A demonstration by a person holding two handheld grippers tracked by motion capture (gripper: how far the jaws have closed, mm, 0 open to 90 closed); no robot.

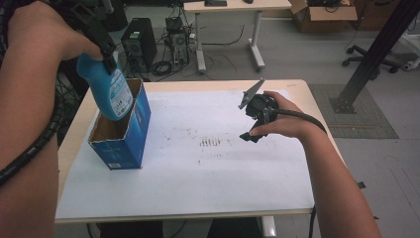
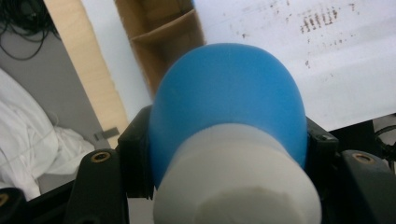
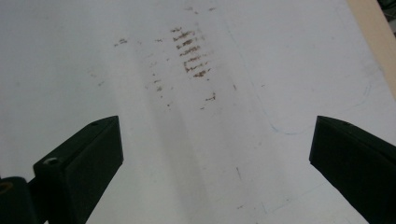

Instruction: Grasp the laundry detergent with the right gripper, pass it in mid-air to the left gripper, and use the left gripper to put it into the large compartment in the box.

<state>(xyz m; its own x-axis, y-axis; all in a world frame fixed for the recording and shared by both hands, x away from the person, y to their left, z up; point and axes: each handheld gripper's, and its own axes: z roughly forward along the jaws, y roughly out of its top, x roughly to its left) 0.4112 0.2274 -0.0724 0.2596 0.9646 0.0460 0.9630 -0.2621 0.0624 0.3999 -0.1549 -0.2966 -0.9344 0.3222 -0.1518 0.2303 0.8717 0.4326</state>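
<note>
While the white-covered table (image 1: pixel 198 193) is sitting with brown smudges (image 1: pixel 210 143) mid-sheet, the open blue carton (image 1: pixel 121 134) is standing at its left edge. Blue bottle (image 1: pixel 111 91) is hanging tilted over the carton mouth, left gripper (image 1: pixel 106 47) clamping its neck. Right gripper (image 1: pixel 257 116) is idling over the sheet, jaws spread wide, holding nothing.

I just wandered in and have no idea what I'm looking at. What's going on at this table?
A person is working with a hand-held gripper in each hand. The left gripper is clamped on the neck of a blue bottle with a white cap, holding it tilted over the open top of a blue cardboard box at the table's left side. The bottle's lower end is at the box's opening. The right gripper has its jaws wide apart, with nothing between them, above the white sheet covering the table.
</note>
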